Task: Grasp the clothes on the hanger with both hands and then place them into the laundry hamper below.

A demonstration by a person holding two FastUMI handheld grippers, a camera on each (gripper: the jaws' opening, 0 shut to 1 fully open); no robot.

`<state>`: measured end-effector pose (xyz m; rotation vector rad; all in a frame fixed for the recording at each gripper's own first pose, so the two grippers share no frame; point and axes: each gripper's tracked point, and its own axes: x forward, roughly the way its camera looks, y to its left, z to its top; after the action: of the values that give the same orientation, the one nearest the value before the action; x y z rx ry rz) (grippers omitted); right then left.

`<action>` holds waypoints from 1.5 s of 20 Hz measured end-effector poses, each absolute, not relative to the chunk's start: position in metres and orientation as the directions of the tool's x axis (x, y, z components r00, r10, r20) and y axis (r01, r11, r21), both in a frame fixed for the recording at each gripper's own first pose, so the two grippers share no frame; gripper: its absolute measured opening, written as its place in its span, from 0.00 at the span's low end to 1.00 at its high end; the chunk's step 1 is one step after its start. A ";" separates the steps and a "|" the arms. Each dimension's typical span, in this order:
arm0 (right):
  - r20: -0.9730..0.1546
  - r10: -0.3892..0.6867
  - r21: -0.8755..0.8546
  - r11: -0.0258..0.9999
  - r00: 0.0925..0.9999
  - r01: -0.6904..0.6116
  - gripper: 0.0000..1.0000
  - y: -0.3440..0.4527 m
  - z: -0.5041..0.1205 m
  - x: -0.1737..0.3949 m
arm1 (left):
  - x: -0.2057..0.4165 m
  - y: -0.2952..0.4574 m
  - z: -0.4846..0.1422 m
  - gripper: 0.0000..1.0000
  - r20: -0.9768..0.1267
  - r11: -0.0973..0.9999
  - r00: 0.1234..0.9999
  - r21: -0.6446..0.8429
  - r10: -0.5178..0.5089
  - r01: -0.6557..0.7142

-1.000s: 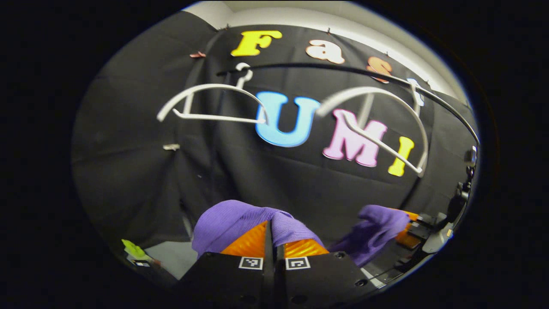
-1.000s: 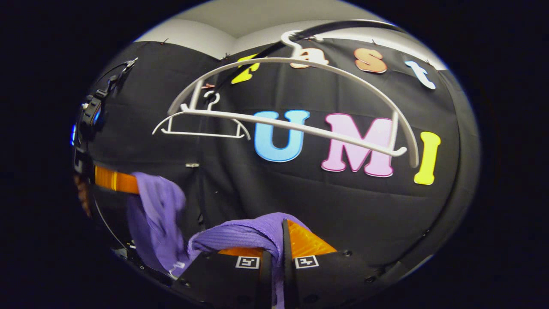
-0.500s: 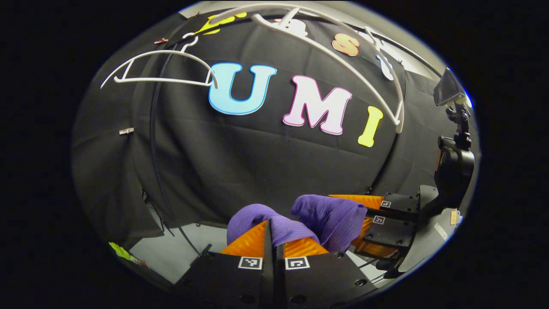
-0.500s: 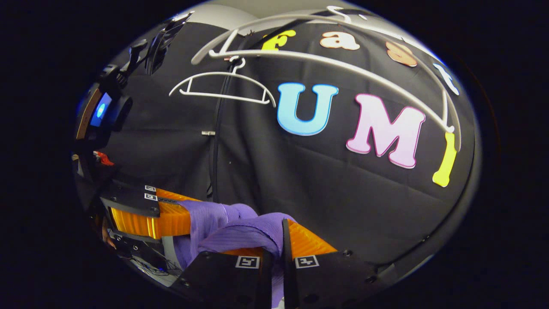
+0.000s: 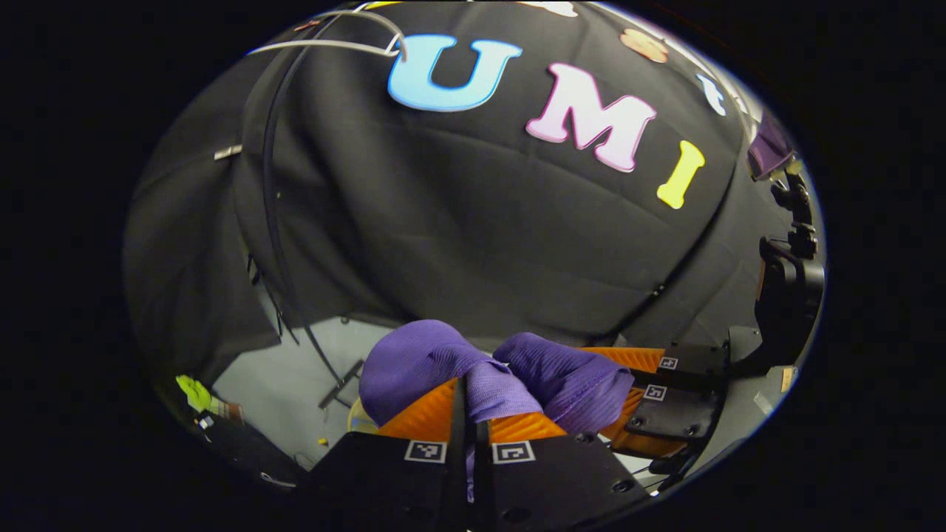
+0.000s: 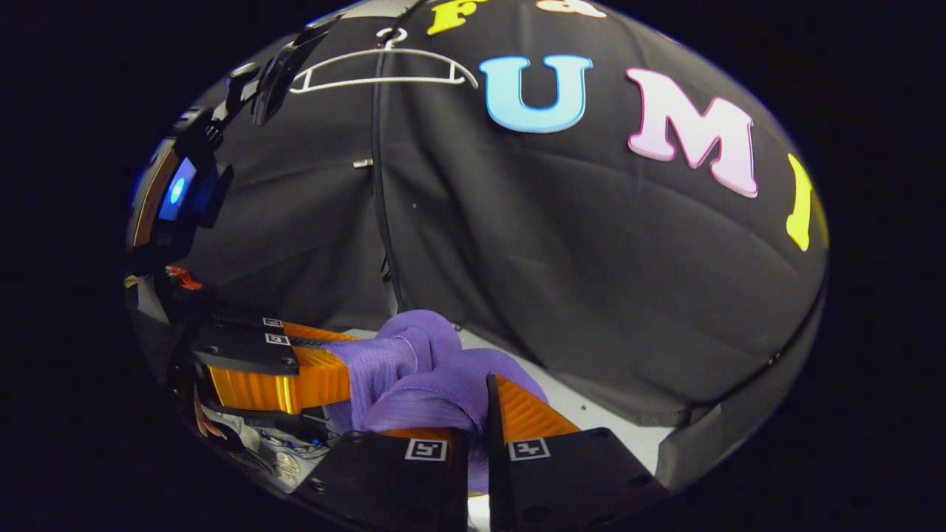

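Purple garment pinched in left tongs; same cloth clamped in right tongs, both closed tight

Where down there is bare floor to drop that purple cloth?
Bare grey floor lies left of the bunched purple cloth, below the black curtain. Rightward it is crowded: the right tool sits close beside the left tool.

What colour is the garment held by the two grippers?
Purple garment, clearest in the left gripper view.
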<state>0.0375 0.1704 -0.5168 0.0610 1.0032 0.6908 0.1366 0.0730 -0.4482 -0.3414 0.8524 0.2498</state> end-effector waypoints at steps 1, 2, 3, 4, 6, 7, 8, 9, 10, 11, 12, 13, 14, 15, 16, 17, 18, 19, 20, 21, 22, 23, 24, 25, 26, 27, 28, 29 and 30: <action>-0.767 0.552 0.355 0.789 0.325 -0.501 0.16 0.171 -0.525 0.032 | 0.134 0.071 -0.456 0.08 -0.784 0.912 0.617 -0.203 0.067 -0.357; -0.778 0.544 0.351 0.791 0.313 -0.502 0.16 0.171 -0.529 0.031 | 0.134 0.068 -0.457 0.09 -0.792 0.910 0.608 -0.210 0.057 -0.359; -0.787 0.538 0.347 0.791 0.302 -0.503 0.15 0.171 -0.532 0.028 | 0.133 0.067 -0.458 0.11 -0.799 0.911 0.599 -0.208 0.051 -0.356; -0.795 0.531 0.343 0.792 0.293 -0.506 0.15 0.170 -0.535 0.027 | 0.130 0.068 -0.461 0.12 -0.807 0.915 0.588 -0.201 0.048 -0.351; -0.805 0.520 0.327 0.791 0.287 -0.517 0.32 0.161 -0.538 0.025 | 0.127 0.069 -0.467 0.20 -0.823 0.927 0.565 -0.163 0.062 -0.339; -0.808 0.514 0.317 0.791 0.287 -0.524 0.48 0.154 -0.541 0.024 | 0.120 0.075 -0.469 0.40 -0.826 0.931 0.558 -0.134 0.084 -0.338; -0.815 0.503 0.303 0.793 0.287 -0.529 0.62 0.148 -0.542 0.025 | 0.117 0.079 -0.469 0.59 -0.826 0.934 0.555 -0.119 0.095 -0.336; -0.817 0.506 0.313 0.791 0.275 -0.526 0.63 0.146 -0.543 0.022 | 0.119 0.080 -0.457 0.79 -0.824 0.933 0.561 -0.132 0.085 -0.335; -0.817 0.506 0.319 0.796 0.277 -0.515 0.72 0.144 -0.543 0.022 | 0.118 0.078 -0.461 0.99 -0.825 0.929 0.559 -0.134 0.089 -0.346; -0.816 0.506 0.322 0.800 0.281 -0.506 0.82 0.141 -0.542 0.023 | 0.115 0.079 -0.460 0.95 -0.827 0.925 0.555 -0.139 0.088 -0.353; -0.815 0.503 0.319 0.804 0.289 -0.502 0.92 0.137 -0.541 0.023 | 0.111 0.081 -0.461 0.96 -0.828 0.922 0.552 -0.138 0.092 -0.361; -0.815 0.500 0.313 0.805 0.293 -0.503 0.91 0.133 -0.539 0.021 | 0.106 0.083 -0.462 0.93 -0.831 0.921 0.547 -0.133 0.098 -0.367; -0.815 0.496 0.303 0.806 0.300 -0.509 0.91 0.129 -0.536 0.021 | 0.102 0.082 -0.458 0.95 -0.829 0.920 0.551 -0.138 0.096 -0.368; -0.808 0.501 0.301 0.802 0.309 -0.516 0.91 0.127 -0.529 0.024 | 0.100 0.080 -0.451 0.96 -0.818 0.918 0.567 -0.151 0.092 -0.367; -0.795 0.509 0.298 0.802 0.331 -0.518 0.94 0.123 -0.517 0.030 | 0.102 0.078 -0.438 0.96 -0.800 0.916 0.594 -0.170 0.088 -0.364; -0.776 0.513 0.290 0.807 0.367 -0.514 0.95 0.120 -0.505 0.040 | 0.109 0.075 -0.418 0.96 -0.771 0.915 0.631 -0.188 0.089 -0.358; -0.747 0.521 0.287 0.813 0.413 -0.507 1.00 0.115 -0.485 0.053 | 0.116 0.074 -0.394 0.95 -0.729 0.915 0.677 -0.201 0.099 -0.351; -0.709 0.523 0.279 0.824 0.473 -0.493 1.00 0.109 -0.459 0.071 | 0.124 0.074 -0.367 0.96 -0.676 0.918 0.728 -0.208 0.113 -0.336; -0.657 0.528 0.276 0.833 0.538 -0.480 1.00 0.104 -0.428 0.089 | 0.133 0.073 -0.337 0.96 -0.614 0.925 0.780 -0.213 0.125 -0.315; -0.600 0.531 0.274 0.839 0.598 -0.471 1.00 0.100 -0.401 0.104 | 0.138 0.072 -0.306 0.95 -0.548 0.933 0.826 -0.213 0.132 -0.291; -0.546 0.531 0.266 0.843 0.648 -0.467 0.99 0.097 -0.376 0.118 | 0.145 0.072 -0.279 0.95 -0.488 0.940 0.862 -0.207 0.140 -0.270; -0.502 0.530 0.254 0.846 0.684 -0.468 1.00 0.096 -0.355 0.128 | 0.149 0.073 -0.253 0.95 -0.432 0.949 0.890 -0.190 0.150 -0.252; -0.467 0.528 0.243 0.848 0.709 -0.471 0.98 0.094 -0.349 0.129 | 0.152 0.073 -0.231 0.95 -0.389 0.957 0.908 -0.166 0.156 -0.236; -0.442 0.530 0.235 0.847 0.723 -0.477 0.98 0.091 -0.337 0.128 | 0.150 0.071 -0.218 0.95 -0.363 0.965 0.918 -0.143 0.157 -0.222; -0.423 0.532 0.233 0.846 0.733 -0.479 0.98 0.087 -0.324 0.128 | 0.149 0.070 -0.210 0.95 -0.340 0.970 0.927 -0.123 0.157 -0.209; -0.400 0.532 0.237 0.847 0.746 -0.476 0.98 0.086 -0.308 0.129 | 0.147 0.064 -0.198 0.95 -0.309 0.974 0.938 -0.106 0.158 -0.199; -0.373 0.529 0.249 0.849 0.762 -0.467 0.98 0.082 -0.293 0.130 | 0.144 0.057 -0.184 0.95 -0.282 0.977 0.947 -0.099 0.154 -0.189; -0.343 0.521 0.265 0.852 0.782 -0.451 0.98 0.078 -0.279 0.134 | 0.138 0.049 -0.169 0.95 -0.248 0.978 0.956 -0.090 0.159 -0.186; -0.306 0.507 0.280 0.857 0.806 -0.433 0.98 0.073 -0.263 0.137 | 0.134 0.045 -0.153 0.95 -0.211 0.980 0.964 -0.080 0.163 -0.184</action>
<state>0.1371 0.0725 -0.2630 0.2011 0.3828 0.5066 0.1340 0.0452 -0.1529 -0.0996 0.2053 0.1761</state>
